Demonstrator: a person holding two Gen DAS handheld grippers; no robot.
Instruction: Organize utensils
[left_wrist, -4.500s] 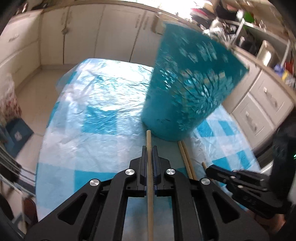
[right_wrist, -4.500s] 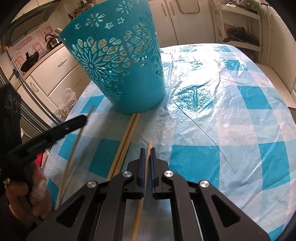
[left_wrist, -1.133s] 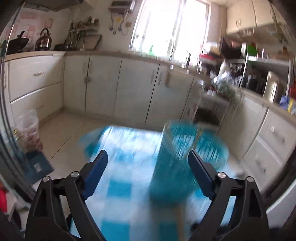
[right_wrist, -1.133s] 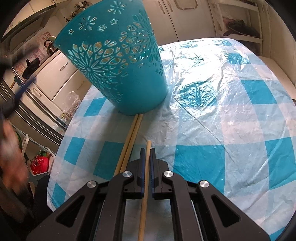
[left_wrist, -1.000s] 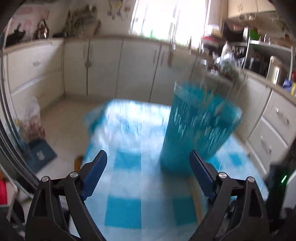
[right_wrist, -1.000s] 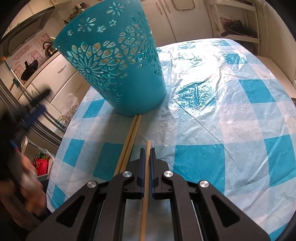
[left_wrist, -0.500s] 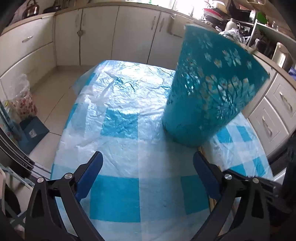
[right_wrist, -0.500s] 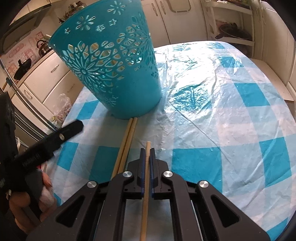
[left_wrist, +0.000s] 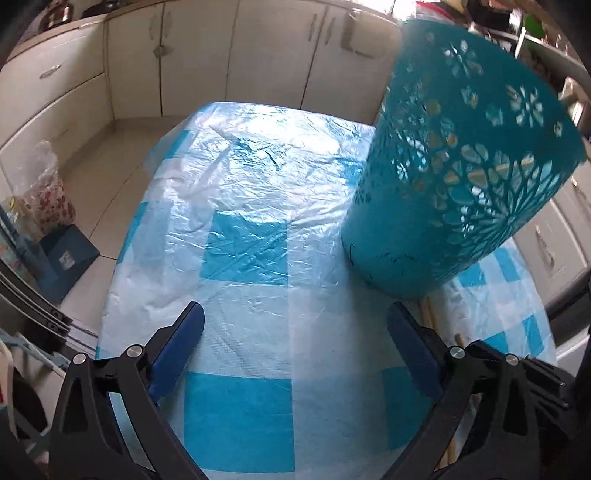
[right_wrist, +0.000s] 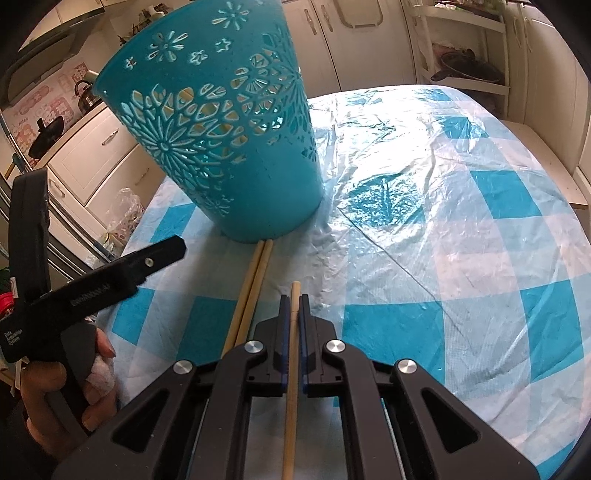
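A teal cut-out basket (right_wrist: 221, 140) stands on the blue-checked table; it also shows in the left wrist view (left_wrist: 454, 177). My right gripper (right_wrist: 291, 299) is shut on a wooden chopstick (right_wrist: 291, 369) low over the table. Two more chopsticks (right_wrist: 251, 291) lie side by side just left of it, their tips at the basket's foot; their ends also show in the left wrist view (left_wrist: 428, 314). My left gripper (left_wrist: 295, 332) is open and empty above the table, left of the basket; it also shows in the right wrist view (right_wrist: 155, 258).
The table (right_wrist: 461, 229) has a crinkled clear plastic cover. White kitchen cabinets (left_wrist: 207, 55) ring the room. A bag (left_wrist: 44, 199) and a blue box (left_wrist: 66, 254) sit on the floor left of the table.
My left gripper let go of its chopstick, swung up past the basket and came back down, open, to the table left of the basket. The right gripper stays shut on its chopstick.
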